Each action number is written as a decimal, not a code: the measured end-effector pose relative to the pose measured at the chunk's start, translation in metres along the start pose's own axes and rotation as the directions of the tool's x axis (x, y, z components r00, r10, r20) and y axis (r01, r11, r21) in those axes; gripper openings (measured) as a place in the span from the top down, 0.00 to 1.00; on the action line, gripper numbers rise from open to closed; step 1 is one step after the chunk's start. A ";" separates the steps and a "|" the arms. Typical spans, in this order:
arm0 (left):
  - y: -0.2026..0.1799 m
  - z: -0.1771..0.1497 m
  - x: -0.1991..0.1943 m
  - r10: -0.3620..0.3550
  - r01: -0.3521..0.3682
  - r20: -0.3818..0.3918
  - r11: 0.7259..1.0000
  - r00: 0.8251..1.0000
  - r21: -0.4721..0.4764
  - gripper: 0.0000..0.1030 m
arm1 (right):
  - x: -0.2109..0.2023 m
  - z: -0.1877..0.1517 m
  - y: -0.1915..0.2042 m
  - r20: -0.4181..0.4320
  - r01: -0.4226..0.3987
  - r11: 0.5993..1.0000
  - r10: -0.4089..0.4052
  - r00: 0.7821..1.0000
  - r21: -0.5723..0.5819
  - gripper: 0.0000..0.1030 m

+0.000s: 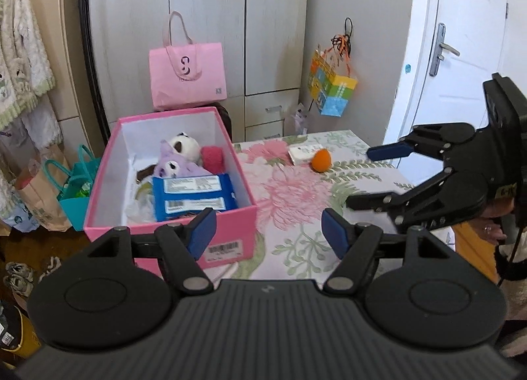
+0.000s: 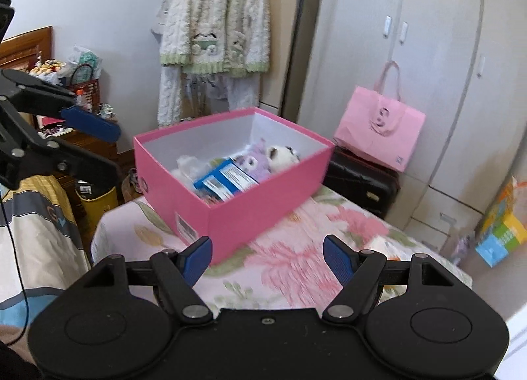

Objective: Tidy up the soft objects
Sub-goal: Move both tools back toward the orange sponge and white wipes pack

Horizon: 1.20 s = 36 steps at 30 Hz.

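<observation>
Sitting on the table: a pink box [image 1: 171, 218] is resting on a flowery cloth [image 1: 290, 195], near the left side in the left wrist view.
Pink box: it is standing open with no lid on it, and its white inside is showing.
Soft toys in the box: a panda toy [image 1: 185, 147], a purple plush [image 1: 176, 166] and a fuzzy red thing [image 1: 212, 158] are lying together at the far end of the box.
Blue packet: a blue packet [image 1: 194, 197] is lying in the box too, closer to the near wall, just beside the purple plush.
Orange ball: a small orange ball [image 1: 321, 160] is sitting on the cloth outside the box, well apart from it, toward the far edge of the table.
White pack: a small white pack [image 1: 301, 153] is lying just beside the orange ball, maybe touching it.
Left gripper: the left gripper [image 1: 268, 235] is hanging over the near edge of the table, right by the front corner of the box. Its blue fingers [image 1: 202, 231] are standing apart, and nothing is sitting between them.
Right gripper: the right gripper [image 2: 266, 261] is hanging over the cloth, with the box in front of it. Its fingers [image 2: 337, 263] are standing wide apart and are holding nothing. In the left wrist view it is showing at the right side, over the cloth.
Behind the table: a pink bag [image 1: 187, 77] is standing by the grey wardrobe [image 1: 230, 17], and a fluffy white jacket [image 2: 215, 24] is hanging on the wall.
</observation>
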<state>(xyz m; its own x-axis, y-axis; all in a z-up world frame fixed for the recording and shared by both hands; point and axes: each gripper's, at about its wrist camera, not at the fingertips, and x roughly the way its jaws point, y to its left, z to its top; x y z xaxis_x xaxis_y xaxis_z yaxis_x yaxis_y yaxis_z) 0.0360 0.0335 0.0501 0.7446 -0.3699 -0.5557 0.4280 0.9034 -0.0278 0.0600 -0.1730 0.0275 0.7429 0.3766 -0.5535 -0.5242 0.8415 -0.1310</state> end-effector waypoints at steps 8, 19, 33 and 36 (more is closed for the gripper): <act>-0.030 -0.001 0.037 -0.026 0.027 -0.047 1.000 0.999 0.012 0.32 | 0.001 -0.035 -0.055 0.019 0.070 0.988 -0.073 0.997 0.141 0.23; -0.063 0.026 0.105 -0.097 0.097 -0.016 0.995 0.995 0.012 0.32 | 0.031 -0.077 -0.114 0.085 0.083 0.977 -0.102 0.991 0.195 0.23; -0.084 0.033 0.243 -0.138 0.135 -0.074 0.990 0.988 -0.049 0.34 | 0.072 -0.083 -0.190 0.039 0.098 0.967 -0.110 0.993 0.236 0.23; -0.090 0.034 0.272 -0.128 0.124 -0.091 0.991 0.988 -0.052 0.34 | 0.092 -0.081 -0.207 0.021 0.081 0.968 -0.088 0.996 0.238 0.24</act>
<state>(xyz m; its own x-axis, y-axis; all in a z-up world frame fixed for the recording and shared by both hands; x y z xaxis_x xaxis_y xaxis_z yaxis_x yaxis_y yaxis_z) 0.2167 -0.1559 -0.0702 0.6336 -0.4615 -0.6209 0.4896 0.8606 -0.1400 0.2037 -0.3439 -0.0627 0.7948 0.3087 -0.5225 -0.3483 0.9371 0.0239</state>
